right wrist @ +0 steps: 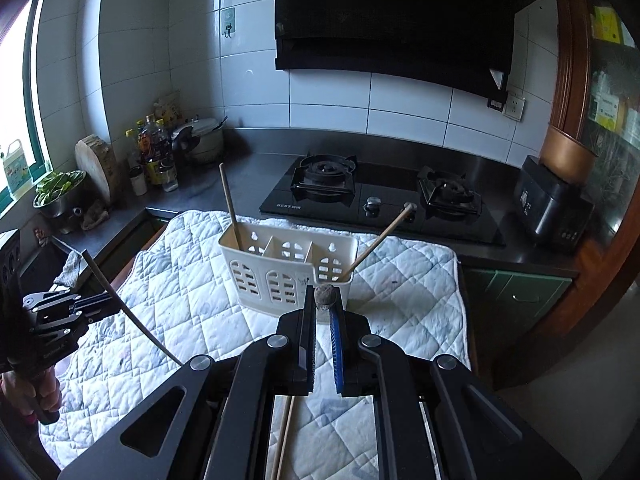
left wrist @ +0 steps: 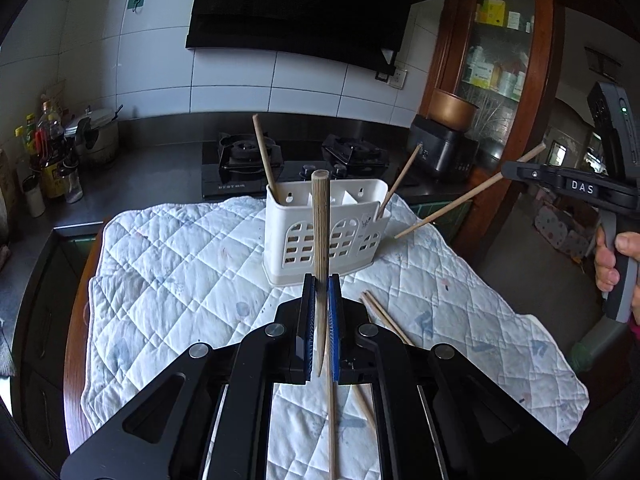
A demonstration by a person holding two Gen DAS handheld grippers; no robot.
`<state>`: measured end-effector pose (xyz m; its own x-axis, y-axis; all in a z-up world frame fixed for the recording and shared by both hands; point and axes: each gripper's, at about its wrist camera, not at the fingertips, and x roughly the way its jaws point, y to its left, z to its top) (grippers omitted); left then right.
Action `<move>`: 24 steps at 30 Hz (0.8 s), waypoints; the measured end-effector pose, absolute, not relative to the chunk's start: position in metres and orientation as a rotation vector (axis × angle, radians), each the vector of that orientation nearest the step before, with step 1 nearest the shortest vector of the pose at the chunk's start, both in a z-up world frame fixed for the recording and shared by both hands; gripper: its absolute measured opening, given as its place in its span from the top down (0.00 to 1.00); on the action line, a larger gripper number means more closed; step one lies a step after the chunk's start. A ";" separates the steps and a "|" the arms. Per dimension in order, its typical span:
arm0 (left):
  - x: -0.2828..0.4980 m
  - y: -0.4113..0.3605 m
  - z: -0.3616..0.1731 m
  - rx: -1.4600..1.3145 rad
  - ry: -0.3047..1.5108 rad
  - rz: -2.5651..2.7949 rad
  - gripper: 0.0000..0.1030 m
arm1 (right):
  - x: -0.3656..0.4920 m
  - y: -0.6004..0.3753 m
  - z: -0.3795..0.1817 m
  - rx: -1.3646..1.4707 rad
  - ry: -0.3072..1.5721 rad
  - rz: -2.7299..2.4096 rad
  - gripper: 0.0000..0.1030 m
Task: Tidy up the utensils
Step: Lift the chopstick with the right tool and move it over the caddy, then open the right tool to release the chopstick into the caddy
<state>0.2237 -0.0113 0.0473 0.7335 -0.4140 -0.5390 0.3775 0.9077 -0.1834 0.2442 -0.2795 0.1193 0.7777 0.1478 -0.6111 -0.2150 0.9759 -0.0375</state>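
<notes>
In the left wrist view my left gripper (left wrist: pixel 321 282) is shut on a wooden chopstick (left wrist: pixel 320 220) that stands upright between the blue pads. Just beyond it sits the white slotted utensil holder (left wrist: pixel 326 236), with one chopstick (left wrist: pixel 264 156) in its left compartment and another (left wrist: pixel 400 176) leaning out of its right one. My right gripper (left wrist: pixel 506 170) at the right is shut on a slanting chopstick (left wrist: pixel 452 206). The right wrist view shows my right gripper (right wrist: pixel 323 300) clamped on that chopstick's end (right wrist: pixel 325 295) in front of the holder (right wrist: pixel 288 272), and the left gripper (right wrist: pixel 114 300) with its stick (right wrist: pixel 132 314).
A white quilted cloth (left wrist: pixel 180 260) covers the table, with loose chopsticks (left wrist: pixel 384 316) lying near my left gripper. Behind are a black gas stove (right wrist: pixel 384 196), bottles and a pot (right wrist: pixel 160 152) at the left, a black appliance (right wrist: pixel 552 204) at the right, and a person's hand (left wrist: pixel 612 264).
</notes>
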 end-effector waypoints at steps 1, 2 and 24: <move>0.227 -0.011 0.055 -0.062 0.595 -0.434 0.95 | 0.250 -0.279 0.124 -0.111 0.647 0.192 0.94; 0.229 -0.011 0.062 -0.062 0.582 -0.435 0.95 | 0.255 -0.279 0.128 -0.113 0.646 0.190 0.94; 0.350 -0.051 0.117 -0.084 0.460 -0.346 0.95 | 0.342 -0.262 0.101 -0.149 0.733 0.171 0.94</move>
<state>0.3497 -0.0508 0.1169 0.8392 -0.3454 -0.4200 0.3077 0.9384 -0.1570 0.3417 -0.2618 0.1013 0.7304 0.1029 -0.6753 -0.2068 0.9755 -0.0750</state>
